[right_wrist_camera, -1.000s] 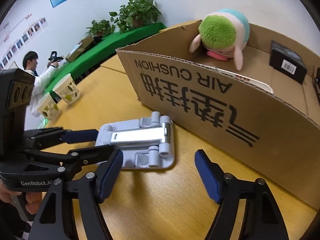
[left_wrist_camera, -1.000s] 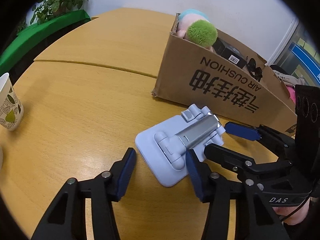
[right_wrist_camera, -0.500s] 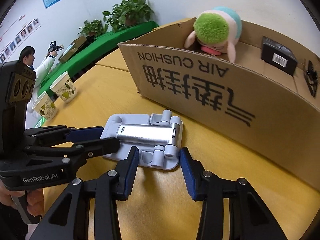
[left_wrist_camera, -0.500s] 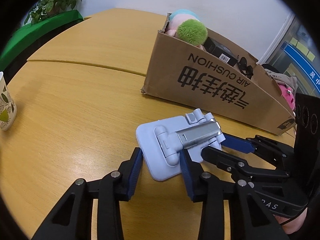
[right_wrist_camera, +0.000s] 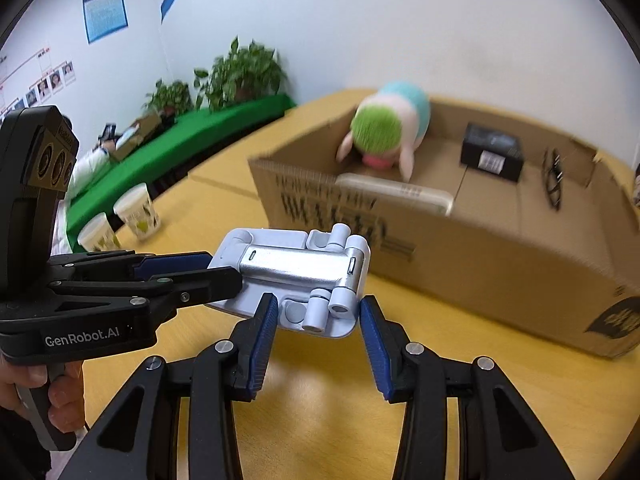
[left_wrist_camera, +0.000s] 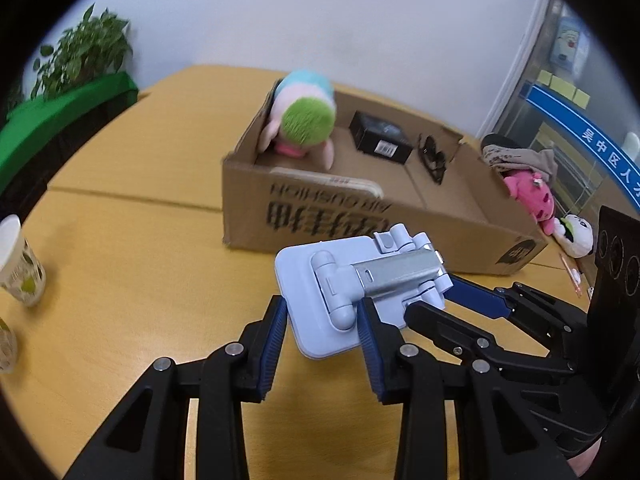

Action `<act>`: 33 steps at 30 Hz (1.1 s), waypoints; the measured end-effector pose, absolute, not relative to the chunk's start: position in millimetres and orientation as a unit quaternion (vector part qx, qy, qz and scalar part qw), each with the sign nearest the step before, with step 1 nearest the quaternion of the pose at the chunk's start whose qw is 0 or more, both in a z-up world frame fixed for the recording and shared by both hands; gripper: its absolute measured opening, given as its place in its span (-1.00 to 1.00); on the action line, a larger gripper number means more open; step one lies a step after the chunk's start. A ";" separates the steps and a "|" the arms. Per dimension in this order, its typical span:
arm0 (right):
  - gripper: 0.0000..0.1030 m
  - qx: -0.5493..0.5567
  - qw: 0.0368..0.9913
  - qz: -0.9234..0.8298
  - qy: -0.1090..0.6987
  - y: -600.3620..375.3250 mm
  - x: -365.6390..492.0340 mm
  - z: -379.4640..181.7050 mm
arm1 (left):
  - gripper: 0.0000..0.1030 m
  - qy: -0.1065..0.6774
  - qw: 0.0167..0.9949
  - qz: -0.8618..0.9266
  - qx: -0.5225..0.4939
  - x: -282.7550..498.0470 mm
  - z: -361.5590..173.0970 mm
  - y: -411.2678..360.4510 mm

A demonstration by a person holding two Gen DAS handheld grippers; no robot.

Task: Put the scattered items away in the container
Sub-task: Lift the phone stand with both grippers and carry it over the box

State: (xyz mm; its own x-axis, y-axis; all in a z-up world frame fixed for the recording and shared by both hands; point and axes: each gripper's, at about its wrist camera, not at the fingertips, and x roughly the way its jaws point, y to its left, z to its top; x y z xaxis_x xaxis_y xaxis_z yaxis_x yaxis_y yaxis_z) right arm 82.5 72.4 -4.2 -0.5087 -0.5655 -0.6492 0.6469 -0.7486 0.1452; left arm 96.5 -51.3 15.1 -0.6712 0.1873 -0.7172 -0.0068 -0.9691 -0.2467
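A pale blue folding phone stand with a silver hinge arm is held in the air above the wooden table, gripped at both ends. My left gripper is shut on one end of it. My right gripper is shut on the other end, where the stand shows too. Behind it stands the open cardboard box, also in the right wrist view. The box holds a green-haired plush toy, a black box and dark glasses.
Paper cups stand on the table to the left, one also in the left wrist view. A pink plush and a panda toy lie beyond the box's right end. A green bench with plants runs behind.
Both grippers closed on the phone stand and lifted it off the table. The view has risen, so the box interior now shows from above.
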 end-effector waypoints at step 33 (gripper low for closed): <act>-0.11 0.272 0.182 -0.944 -0.041 223.1 5.2 81.0 | -0.33 -0.001 0.216 0.908 -0.358 -46.0 84.4 98.4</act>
